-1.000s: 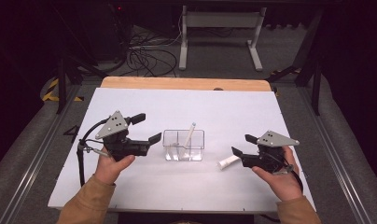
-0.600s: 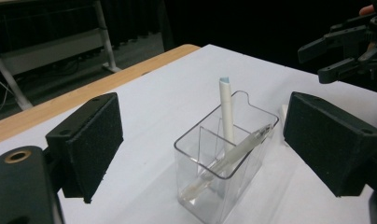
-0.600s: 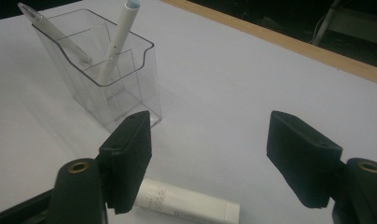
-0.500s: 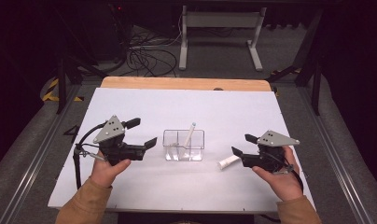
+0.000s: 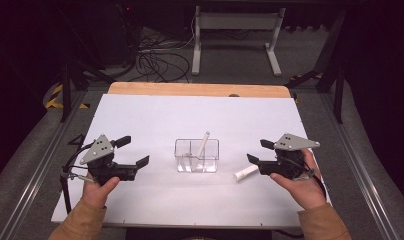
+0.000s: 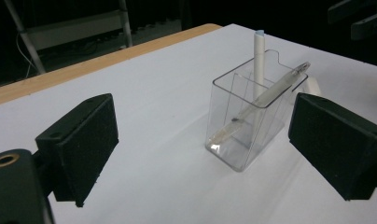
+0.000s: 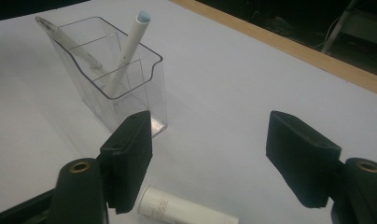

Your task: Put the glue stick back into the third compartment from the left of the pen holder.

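White tube [image 7: 186,210] lies under the open right tool [image 7: 210,158], seemingly untouched.

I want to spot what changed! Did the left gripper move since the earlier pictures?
Yes. In the high view the left gripper has drawn back from the clear container, toward the table's left and near edge. Its jaws have just been opening, with nothing between them.

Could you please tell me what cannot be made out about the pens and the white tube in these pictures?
- White tube: right gripper view, lower part cut off by the bottom edge; its print is too small to read.
- Clear pen in the clear holder: high view, too small and see-through.
- White pen: left gripper view, lower end blurred behind the holder's walls.
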